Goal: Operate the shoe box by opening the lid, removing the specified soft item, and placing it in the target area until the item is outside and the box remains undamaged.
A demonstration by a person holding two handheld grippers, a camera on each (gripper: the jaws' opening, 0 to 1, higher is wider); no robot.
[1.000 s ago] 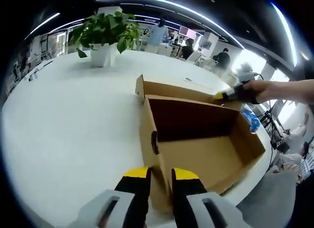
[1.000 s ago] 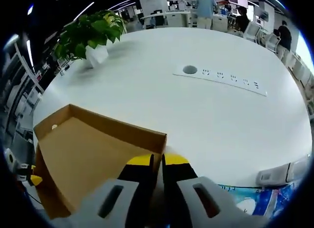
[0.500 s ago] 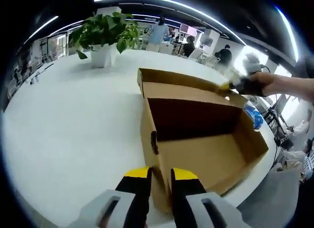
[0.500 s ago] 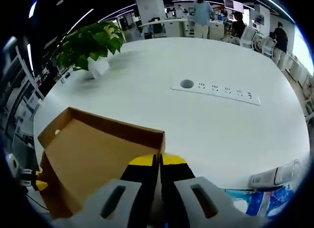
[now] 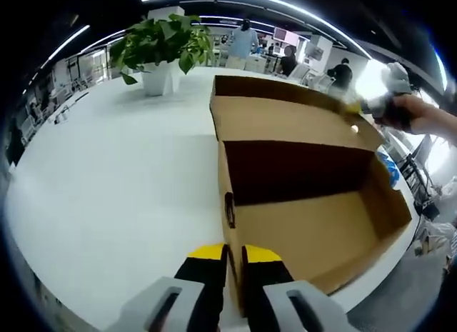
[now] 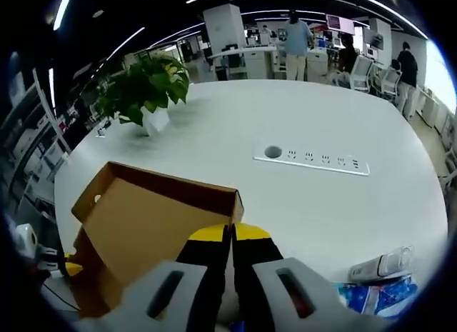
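Box wall (image 5: 230, 275) is being pinched by the closed left gripper (image 5: 227, 255); lid (image 6: 153, 225) edge is being clamped by the closed right gripper (image 6: 230, 235). Risk: hinge above the wall being torn if lid is over-swung

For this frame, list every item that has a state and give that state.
shoe box: open, nothing visible inside.
lid: raised, hinged back.
left gripper: shut on the box's near wall.
right gripper: shut on the lid's edge.
potted plant: upright on the table.
blue packet: lying flat beside the box.
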